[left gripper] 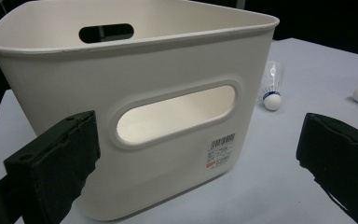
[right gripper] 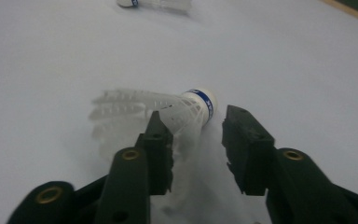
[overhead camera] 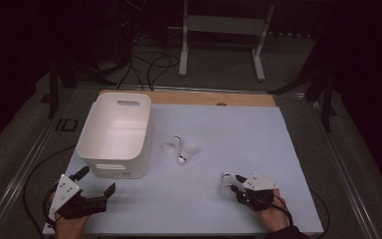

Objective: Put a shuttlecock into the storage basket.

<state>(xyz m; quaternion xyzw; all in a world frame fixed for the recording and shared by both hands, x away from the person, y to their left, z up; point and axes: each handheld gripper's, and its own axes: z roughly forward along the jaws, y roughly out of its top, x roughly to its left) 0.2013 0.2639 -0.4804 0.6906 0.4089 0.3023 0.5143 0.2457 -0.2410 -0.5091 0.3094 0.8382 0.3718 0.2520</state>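
Near the tabletop's front edge, towards its right corner, the right gripper straddles a shuttlecock lying on its side, the fingers partly closed around the skirt but not visibly pressing on it. The cork end lies just ahead of the finger tips, so a closing grip could, by this judgement, crush the light skirt or squirt the shuttlecock forward out of reach. The right hand lies low over the tabletop, the gripper pointing towards the left edge. At the front left corner the left gripper hangs with its fingers wide open and empty, aimed at the near wall of the white storage bin, which stands close to the left edge. Two more shuttlecocks lie mid-tabletop, just beside the bin; a careless carry could knock them
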